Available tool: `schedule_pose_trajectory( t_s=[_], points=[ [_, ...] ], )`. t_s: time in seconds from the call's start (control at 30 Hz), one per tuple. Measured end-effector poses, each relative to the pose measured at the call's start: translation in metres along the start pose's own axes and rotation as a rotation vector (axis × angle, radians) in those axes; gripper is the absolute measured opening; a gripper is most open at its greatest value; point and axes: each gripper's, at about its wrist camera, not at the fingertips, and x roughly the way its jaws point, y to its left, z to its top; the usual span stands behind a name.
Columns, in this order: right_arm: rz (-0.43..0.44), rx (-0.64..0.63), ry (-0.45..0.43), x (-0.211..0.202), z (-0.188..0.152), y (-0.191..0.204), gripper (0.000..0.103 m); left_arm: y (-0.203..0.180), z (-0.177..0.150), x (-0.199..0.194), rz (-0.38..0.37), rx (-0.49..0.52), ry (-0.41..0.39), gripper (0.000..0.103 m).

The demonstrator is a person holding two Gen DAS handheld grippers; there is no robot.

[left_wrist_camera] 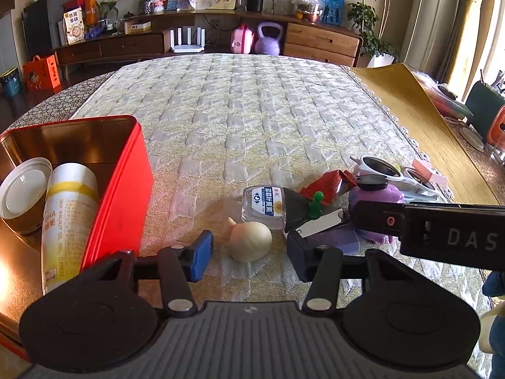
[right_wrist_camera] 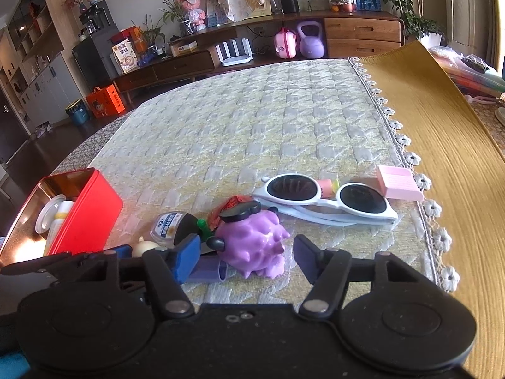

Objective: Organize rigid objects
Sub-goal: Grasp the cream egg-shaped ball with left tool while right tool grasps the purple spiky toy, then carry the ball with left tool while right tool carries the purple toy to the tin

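Clutter on the quilted tablecloth is what's getting sorted here, and most of it sits in a little heap around 4 o'clock in the left wrist view. Left gripper hangs low over the cloth with its blue pads spread, and a cream onion-shaped toy sits right between them, not touching either pad as far as I can see. Just past it at 12 o'clock lies a small clear bottle with a dark cap, and a green pawn stands by that cap, with a red wrapper behind. Over at 9 o'clock there's an open red tin already holding a white tube with yellow bands and a round white lid. Right gripper is spread too, with a purple spiky toy between its pads; the left pad looks very close to it, but I can't tell if it's actually touching. White sunglasses lie folded just beyond the purple toy at about 1 o'clock, and a pink block sits by the lacy edge of the cloth further right. A yellow mat covers the table beyond that edge.
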Motion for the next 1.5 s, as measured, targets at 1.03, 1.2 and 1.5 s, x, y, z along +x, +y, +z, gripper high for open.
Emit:
schedule_pose_trajectory(
  t_s=[1.03,1.2,1.5],
  points=[
    [-0.051,0.006,-0.047,-0.055,-0.016,0.013,0.053,-0.002,0.002,-0.048,-0.065,0.022,-0.009,0.029],
    [-0.042,-0.013,-0.077,-0.077,-0.015,0.028,0.053,0.001,0.005,-0.071,-0.086,0.013,-0.023,0.029],
    [-0.030,-0.048,-0.104,-0.106,-0.015,0.058,0.053,0.020,0.006,-0.108,-0.107,-0.003,-0.039,0.029]
  ],
)
